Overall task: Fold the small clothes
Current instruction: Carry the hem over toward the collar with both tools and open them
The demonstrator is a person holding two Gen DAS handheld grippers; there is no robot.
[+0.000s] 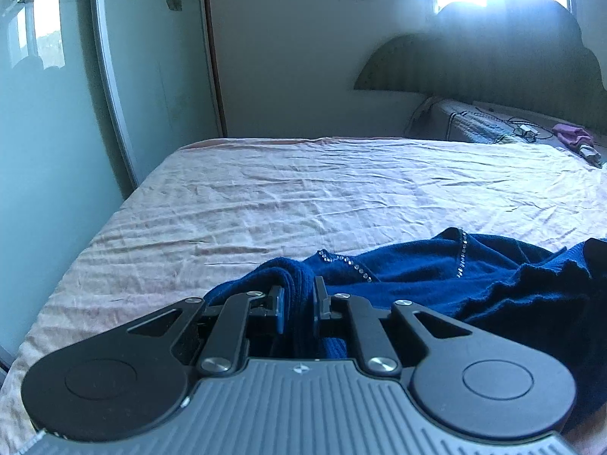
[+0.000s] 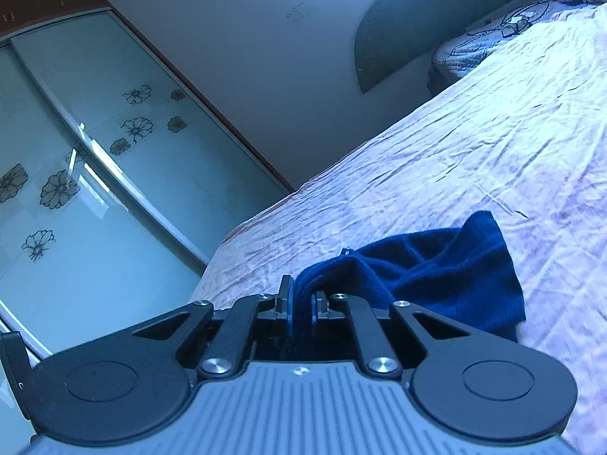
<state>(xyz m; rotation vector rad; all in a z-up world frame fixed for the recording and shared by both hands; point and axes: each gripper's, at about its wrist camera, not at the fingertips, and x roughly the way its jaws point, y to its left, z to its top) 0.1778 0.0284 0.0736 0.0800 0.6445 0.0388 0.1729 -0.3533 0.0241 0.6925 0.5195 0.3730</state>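
Left wrist view: both tongs (image 1: 299,303) (image 2: 302,305) clamped on blue garment (image 1: 436,269) (image 2: 436,261).

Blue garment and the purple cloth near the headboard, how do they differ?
The blue garment is dark, large in view and clamped in both the left hand-held gripper and the right hand-held gripper; the purple cloth is pale, far off and untouched. The blue garment has a sparkly trim; none shows on the purple cloth. Both lie crumpled.

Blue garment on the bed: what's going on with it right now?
A person is working it with two handheld grippers. The left gripper and the right gripper each have their jaws shut on a bunched edge of the blue knit garment. The rest of it lies crumpled, not yet folded, on the pink bedsheet.
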